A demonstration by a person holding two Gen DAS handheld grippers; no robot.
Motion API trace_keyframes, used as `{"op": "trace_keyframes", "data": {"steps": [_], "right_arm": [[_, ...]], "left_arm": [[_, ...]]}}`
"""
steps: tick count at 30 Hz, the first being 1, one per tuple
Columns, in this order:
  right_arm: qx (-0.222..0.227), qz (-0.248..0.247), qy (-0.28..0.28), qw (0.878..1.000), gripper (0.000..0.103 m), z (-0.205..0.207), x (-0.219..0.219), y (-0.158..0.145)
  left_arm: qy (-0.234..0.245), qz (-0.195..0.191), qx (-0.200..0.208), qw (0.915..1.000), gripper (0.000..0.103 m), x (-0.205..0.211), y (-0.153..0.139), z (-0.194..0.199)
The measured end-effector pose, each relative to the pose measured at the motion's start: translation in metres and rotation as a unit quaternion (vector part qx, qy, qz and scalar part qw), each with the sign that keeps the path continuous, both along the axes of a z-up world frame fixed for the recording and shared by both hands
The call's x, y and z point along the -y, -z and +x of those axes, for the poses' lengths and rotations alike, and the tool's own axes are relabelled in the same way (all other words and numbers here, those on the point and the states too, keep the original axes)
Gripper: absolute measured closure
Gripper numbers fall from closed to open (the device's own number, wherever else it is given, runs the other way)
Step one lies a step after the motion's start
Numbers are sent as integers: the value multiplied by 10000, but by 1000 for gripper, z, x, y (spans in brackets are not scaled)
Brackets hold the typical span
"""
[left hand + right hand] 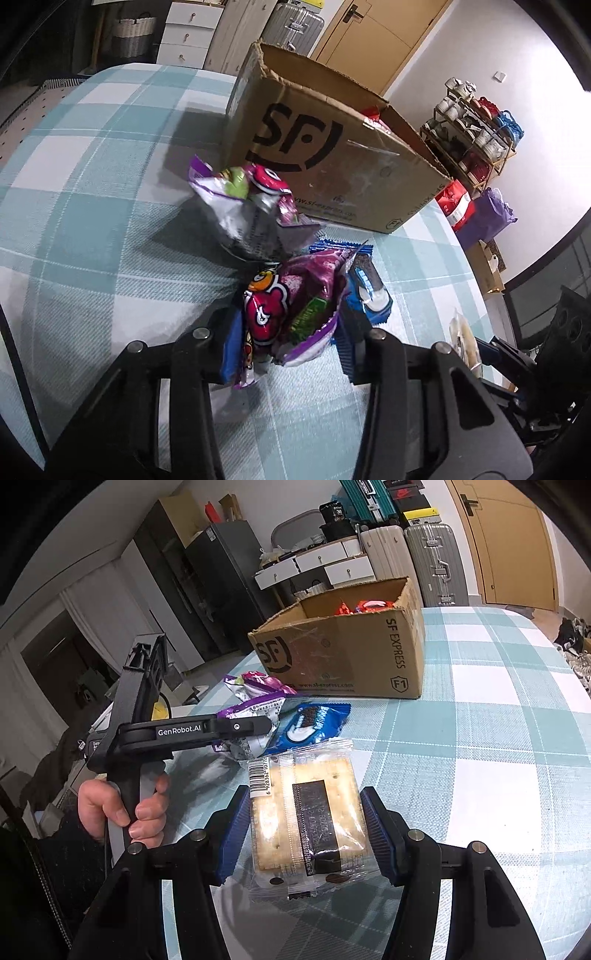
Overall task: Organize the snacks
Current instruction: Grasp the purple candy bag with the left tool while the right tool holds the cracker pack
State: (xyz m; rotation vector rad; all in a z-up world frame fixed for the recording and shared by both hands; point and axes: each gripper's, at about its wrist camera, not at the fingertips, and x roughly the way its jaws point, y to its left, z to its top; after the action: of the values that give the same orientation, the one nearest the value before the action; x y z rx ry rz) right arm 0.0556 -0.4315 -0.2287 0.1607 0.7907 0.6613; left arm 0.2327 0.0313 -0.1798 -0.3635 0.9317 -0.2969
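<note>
a checked teal worktop (92, 155) carries an open box (332, 162) at twelve o'clock. the left hand-held gripper (291, 332) is clenched on a purple candy bag (295, 295); its slick crumpled film could slip. the right hand-held gripper (303, 834) grasps a cracker pack (310, 812), which could crack. a blue cookie pack (314, 723) lies in the way.

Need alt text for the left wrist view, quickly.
The left tool is shut on a purple snack bag over a checked tablecloth. A blue cookie packet lies beside it, with an open cardboard box behind.
</note>
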Motion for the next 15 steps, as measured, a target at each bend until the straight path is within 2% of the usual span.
{"op": "trace_keyframes", "data": {"steps": [15], "right_arm": [[362, 228, -158, 9990, 43, -17, -18, -31]], "left_arm": [[-29, 56, 460, 9989, 64, -20, -41, -43]]}}
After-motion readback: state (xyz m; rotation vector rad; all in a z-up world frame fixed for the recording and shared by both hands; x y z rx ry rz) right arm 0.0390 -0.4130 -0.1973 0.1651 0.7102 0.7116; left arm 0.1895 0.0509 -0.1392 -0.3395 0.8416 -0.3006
